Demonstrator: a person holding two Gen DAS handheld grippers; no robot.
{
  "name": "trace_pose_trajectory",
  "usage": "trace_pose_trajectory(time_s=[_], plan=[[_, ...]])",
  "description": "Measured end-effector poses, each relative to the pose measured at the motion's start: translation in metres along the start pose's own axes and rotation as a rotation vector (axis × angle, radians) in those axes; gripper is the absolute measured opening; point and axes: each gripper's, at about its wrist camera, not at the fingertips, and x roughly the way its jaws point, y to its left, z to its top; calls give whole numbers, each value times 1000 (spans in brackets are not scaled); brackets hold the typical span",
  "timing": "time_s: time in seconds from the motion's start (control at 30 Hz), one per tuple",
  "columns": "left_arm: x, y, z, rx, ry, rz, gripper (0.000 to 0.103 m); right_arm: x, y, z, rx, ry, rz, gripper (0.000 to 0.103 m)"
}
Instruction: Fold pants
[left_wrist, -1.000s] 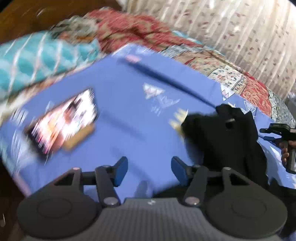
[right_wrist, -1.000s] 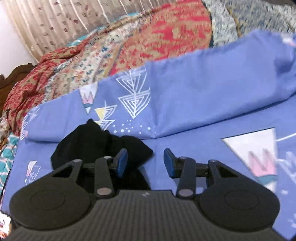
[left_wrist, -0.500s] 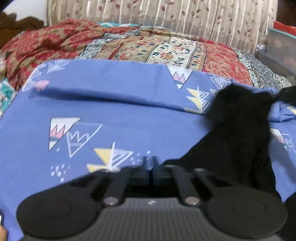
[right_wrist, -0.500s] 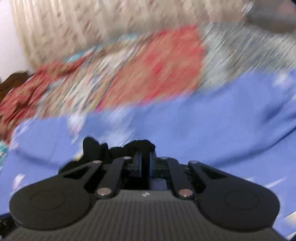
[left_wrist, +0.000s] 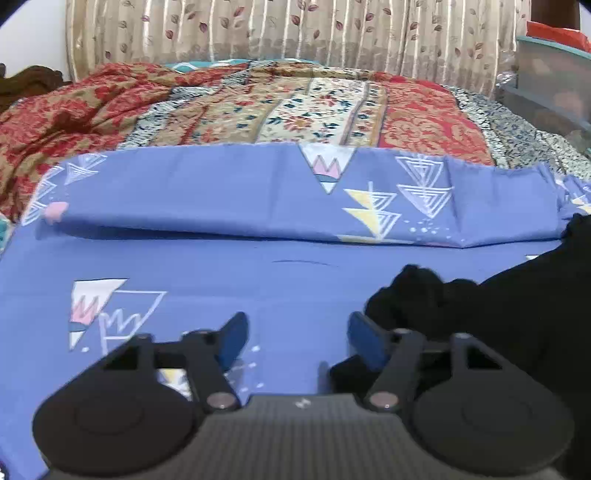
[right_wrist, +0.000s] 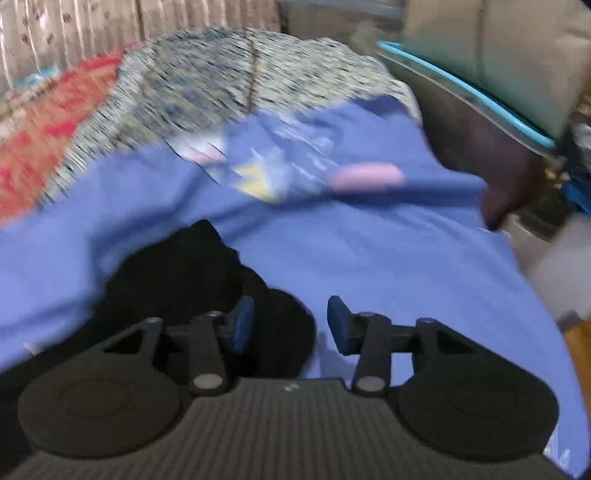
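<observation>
Item: black pants (left_wrist: 517, 314), bunched on the blue sheet (left_wrist: 221, 273) | we judge them soft, light, limp | grip: probably a waistband edge, hard to pick out | left gripper (left_wrist: 297, 338), right gripper (right_wrist: 290, 325): jaws opening, nothing between.

pants (left_wrist: 524, 295): plain black
sheet (left_wrist: 221, 280): blue, white, yellow and pink triangles
quilt (left_wrist: 295, 110): red and cream floral stripes
curtain (left_wrist: 295, 29): beige, leaf print
</observation>
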Motion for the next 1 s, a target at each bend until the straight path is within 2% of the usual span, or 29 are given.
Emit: trace_pose_trajectory(time_s=[0.07, 0.17, 0.2, 0.23, 0.27, 0.3, 0.33, 0.43, 0.47, 0.53, 0.57, 0.6, 0.63, 0.7, 0.9, 1.0], plan=[[11, -3, 6, -34, 35, -50, 97, -7, -13, -24, 25, -15, -17, 52], [32, -11, 8, -93, 82, -93, 96, -23, -21, -59, 80, -27, 43, 53], [38, -16, 7, -108, 98, -112, 83, -28, -17, -68, 86, -25, 61, 53], [45, -23, 6, -104, 112, -129, 63, -35, -12, -79, 88, -24, 74, 54], [51, -32, 5, -75, 129, -115, 13, -40, -6, -88, 88, -22, 88, 55], [56, -42, 5, -35, 143, -55, 12, -42, -2, -94, 89, -18, 98, 55], [56, -50, 6, 1, 125, 41, 11, -43, 5, -99, 90, -11, 103, 55], [38, -43, 15, 57, -53, 273, 11, -48, 11, -110, 107, -8, 113, 55], [34, -34, 19, 44, -74, 299, 13, -51, 12, -112, 124, -14, 121, 55], [30, -18, 25, 16, -35, 301, 35, -56, 16, -114, 151, -19, 149, 55], [27, -14, 24, 26, -4, 305, 63, -58, 21, -113, 157, -24, 174, 55], [19, -11, 20, 46, -5, 336, 72, -62, 25, -114, 155, -31, 197, 55], [5, -8, 13, 71, -25, 350, 76, -68, 30, -116, 151, -43, 225, 55], [-21, 4, -3, 71, -17, 304, 83, -81, 47, -122, 127, -66, 311, 55], [-85, 60, -69, -248, 187, 48, 97, -112, 102, -145, 3, -77, 527, 55], [-107, 66, -104, -357, 220, -46, 103, -125, 145, -151, -70, -42, 667, 55]])
